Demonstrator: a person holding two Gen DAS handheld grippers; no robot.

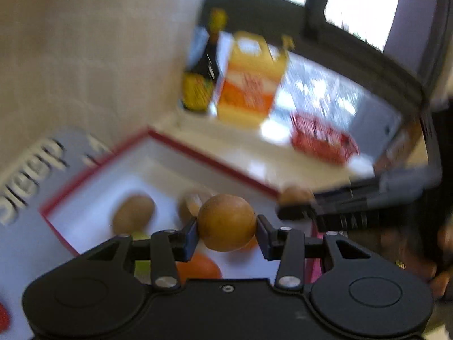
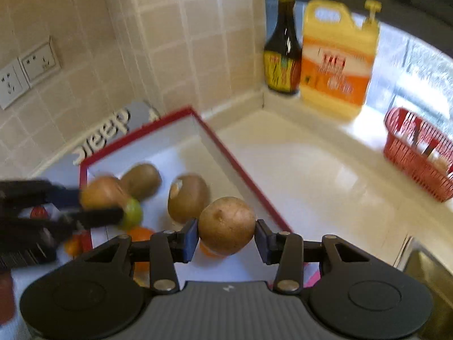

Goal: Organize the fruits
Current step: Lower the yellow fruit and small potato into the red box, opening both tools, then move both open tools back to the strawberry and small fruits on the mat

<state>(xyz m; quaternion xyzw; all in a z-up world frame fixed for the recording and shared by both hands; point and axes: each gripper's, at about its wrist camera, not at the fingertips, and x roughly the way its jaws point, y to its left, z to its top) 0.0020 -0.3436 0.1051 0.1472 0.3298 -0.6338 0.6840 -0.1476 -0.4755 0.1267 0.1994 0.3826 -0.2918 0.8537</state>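
Two brown fruits, perhaps kiwis, were pinched: one (image 1: pixel 226 222) by our left gripper (image 1: pixel 226 226), one (image 2: pixel 226 225) by our right gripper (image 2: pixel 226 229), both over the red-rimmed box (image 2: pixel 243 170). Colliding tongs could drop either. At two o'clock, a red basket (image 2: pixel 416 153) sat on the glossy white counter (image 2: pixel 311 170) below tiled walls (image 2: pixel 170 42).

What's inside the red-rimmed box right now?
In the red-rimmed box, two brown kiwis lie loose, beside a green fruit and orange fruit. The hand-held grippers and their held kiwis cover the near end, so more may be hidden.
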